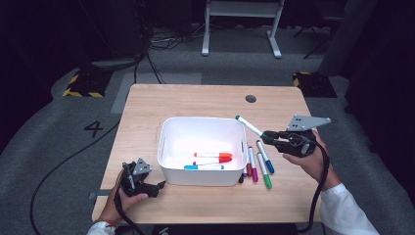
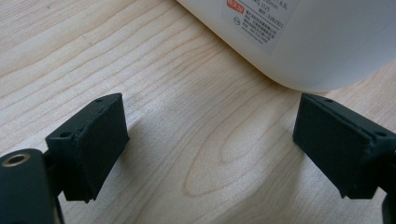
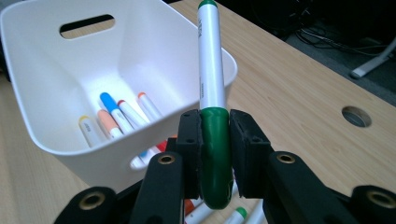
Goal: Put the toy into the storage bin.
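Observation:
My right gripper (image 1: pixel 268 134) (image 3: pixel 215 140) is shut on a green-capped white marker (image 1: pixel 248 126) (image 3: pixel 209 79). It holds the marker by the cap, in the air just right of the white bin (image 1: pixel 169 128) (image 3: pixel 44 65), with the far end pointing over the bin's right rim. Inside the bin lie three markers: orange (image 1: pixel 213 155), red (image 1: pixel 211 160) and blue (image 1: pixel 203 167). Several more markers (image 1: pixel 258 164) lie on the table right of the bin. My left gripper (image 1: pixel 159 187) (image 2: pixel 210 144) rests open on the table at the bin's front left corner, nothing between its jaws.
The wooden table (image 1: pixel 147 105) has a round hole (image 1: pixel 250 99) (image 3: pixel 356 116) near its far edge. A labelled bin wall (image 2: pixel 289 32) curves close above the left jaws. A white frame's legs (image 1: pixel 240 29) stand on the grey floor beyond the table.

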The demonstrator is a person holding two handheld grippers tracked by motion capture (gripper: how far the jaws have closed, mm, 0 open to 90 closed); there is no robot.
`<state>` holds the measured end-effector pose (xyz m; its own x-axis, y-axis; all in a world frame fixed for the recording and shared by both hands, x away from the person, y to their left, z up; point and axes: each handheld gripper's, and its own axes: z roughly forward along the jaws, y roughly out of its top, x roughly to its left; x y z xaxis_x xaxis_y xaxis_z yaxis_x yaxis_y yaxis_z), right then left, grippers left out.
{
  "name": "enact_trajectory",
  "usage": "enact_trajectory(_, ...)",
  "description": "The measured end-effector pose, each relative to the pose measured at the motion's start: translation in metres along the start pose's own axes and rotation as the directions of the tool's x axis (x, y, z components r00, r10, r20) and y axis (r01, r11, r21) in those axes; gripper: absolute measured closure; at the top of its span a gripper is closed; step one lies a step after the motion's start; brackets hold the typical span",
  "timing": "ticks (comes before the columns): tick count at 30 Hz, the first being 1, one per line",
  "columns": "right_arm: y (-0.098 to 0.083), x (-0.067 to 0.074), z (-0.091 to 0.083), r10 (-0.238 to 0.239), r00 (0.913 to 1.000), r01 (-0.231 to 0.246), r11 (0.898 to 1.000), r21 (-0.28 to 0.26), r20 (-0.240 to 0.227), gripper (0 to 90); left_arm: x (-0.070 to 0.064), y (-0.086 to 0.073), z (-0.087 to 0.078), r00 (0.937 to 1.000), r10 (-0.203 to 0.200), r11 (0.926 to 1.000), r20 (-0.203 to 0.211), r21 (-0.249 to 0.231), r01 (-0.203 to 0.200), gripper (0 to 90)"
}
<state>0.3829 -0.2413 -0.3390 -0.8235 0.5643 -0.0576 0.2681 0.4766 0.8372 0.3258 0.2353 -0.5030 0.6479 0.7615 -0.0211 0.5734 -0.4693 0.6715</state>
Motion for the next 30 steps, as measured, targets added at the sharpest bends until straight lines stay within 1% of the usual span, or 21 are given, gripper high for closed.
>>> enact_trajectory(1,0.003,0.002,0.001,-0.004,1.0,0.004,1.0,0.003,0.0,75.1,0.0,0.0,0.0,1.0,-0.002,1.0,0.001,-0.001,0.002,10.2)
enact_trajectory(2,0.006,0.003,0.003,-0.021,0.9998,0.021,1.0,0.002,-0.006,75.0,0.0,0.0,0.0,1.0,-0.002,1.0,0.0,-0.001,0.002,10.2)
enact_trajectory(3,0.008,0.005,0.004,-0.018,0.9998,0.018,1.0,0.011,-0.01,75.0,0.0,0.0,0.0,1.0,-0.001,1.0,0.001,0.0,0.001,10.2)
enact_trajectory(6,0.018,0.011,0.014,-0.046,0.9985,0.047,0.998,0.029,-0.03,75.0,0.0,0.0,0.0,1.0,-0.001,1.0,0.0,0.0,0.001,10.2)
enact_trajectory(10,0.029,0.018,0.03,-0.09,0.9937,0.094,0.995,0.046,-0.067,75.0,0.0,0.0,0.0,1.0,-0.001,1.0,0.0,0.0,0.001,10.2)
enact_trajectory(11,0.031,0.02,0.035,-0.095,0.9923,0.098,0.994,0.046,-0.08,75.0,0.0,0.0,0.0,1.0,-0.002,1.0,0.0,-0.001,0.002,10.2)
enact_trajectory(13,0.036,0.023,0.043,-0.107,0.9904,0.113,0.992,0.064,-0.088,75.0,0.0,0.0,0.0,1.0,-0.001,1.0,0.0,-0.001,0.001,10.2)
enact_trajectory(15,0.04,0.026,0.052,-0.119,0.9876,0.126,0.99,0.069,-0.102,75.0,0.0,0.0,0.0,1.0,-0.001,1.0,0.0,-0.001,0.001,10.2)
enact_trajectory(17,0.044,0.029,0.06,-0.139,0.9843,0.148,0.986,0.082,-0.109,75.0,0.0,0.0,0.0,1.0,0.0,1.0,0.001,0.0,0.0,10.2)
enact_trajectory(21,0.049,0.036,0.079,-0.156,0.9785,0.171,0.979,0.113,-0.135,75.0,0.0,0.0,0.0,1.0,0.0,1.0,0.0,-0.001,0.0,10.2)
enact_trajectory(24,0.052,0.039,0.091,-0.176,0.9724,0.198,0.971,0.138,-0.153,75.0,0.0,0.0,0.0,1.0,-0.001,1.0,0.0,-0.001,0.001,10.2)
enact_trajectory(28,0.054,0.044,0.101,-0.19,0.965,0.221,0.96,0.173,-0.181,75.0,0.0,0.0,0.0,1.0,-0.002,1.0,0.0,-0.001,0.002,10.2)
enact_trajectory(30,0.054,0.047,0.104,-0.194,0.9595,0.233,0.954,0.188,-0.204,75.0,0.0,0.0,0.0,1.0,-0.001,1.0,0.0,-0.001,0.001,10.2)
